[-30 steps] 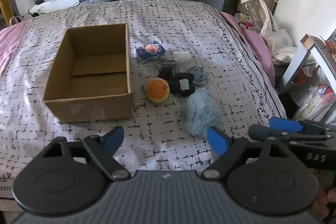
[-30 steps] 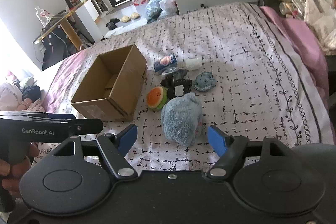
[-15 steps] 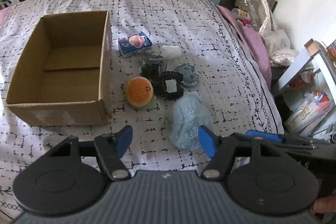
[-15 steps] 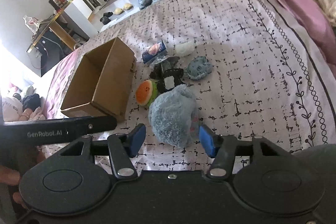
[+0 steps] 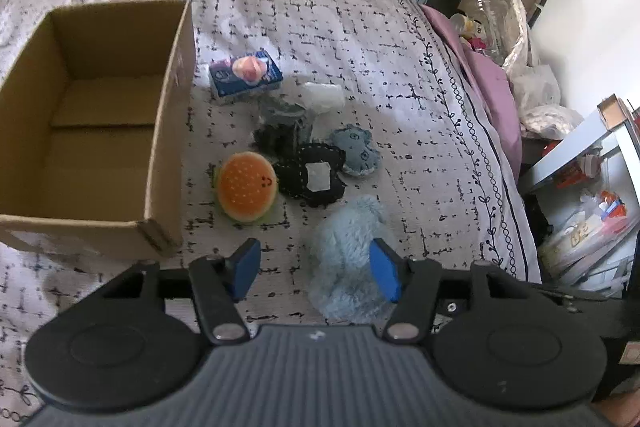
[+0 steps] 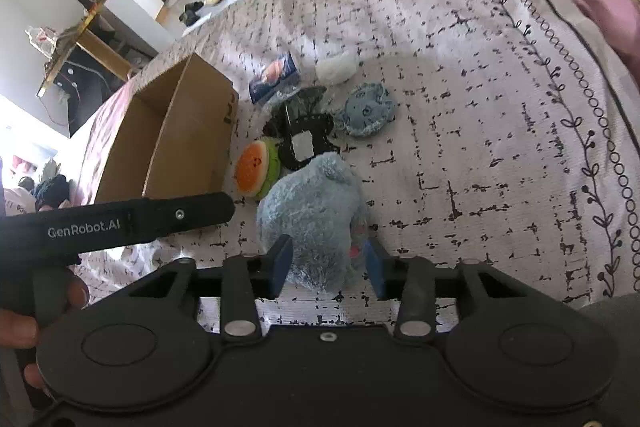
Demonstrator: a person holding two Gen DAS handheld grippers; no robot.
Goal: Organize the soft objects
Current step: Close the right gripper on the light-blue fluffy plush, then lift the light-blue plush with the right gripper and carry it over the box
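A fluffy light-blue plush (image 6: 316,215) lies on the bed in front of an open empty cardboard box (image 5: 92,123). My right gripper (image 6: 326,265) is open, with its blue pads on either side of the plush's near end. My left gripper (image 5: 316,267) is open and empty, just above the bed between the box corner and the plush (image 5: 348,259). Beyond lie an orange burger plush (image 5: 246,187), a black pouch (image 5: 312,179), a small blue-grey plush (image 5: 356,151), a blue packet (image 5: 246,75) and a white soft lump (image 5: 324,95).
The box (image 6: 176,135) stands left of the pile on the patterned bedspread (image 6: 480,107). A pink blanket and a plastic bottle (image 5: 492,19) lie along the bed's right edge, with cluttered shelves (image 5: 592,211) beyond. The left gripper's body (image 6: 120,223) crosses the right wrist view.
Both grippers have moved forward and down toward the pile. The right gripper's jaws have narrowed and now straddle the blue plush. The left jaws have narrowed a little.
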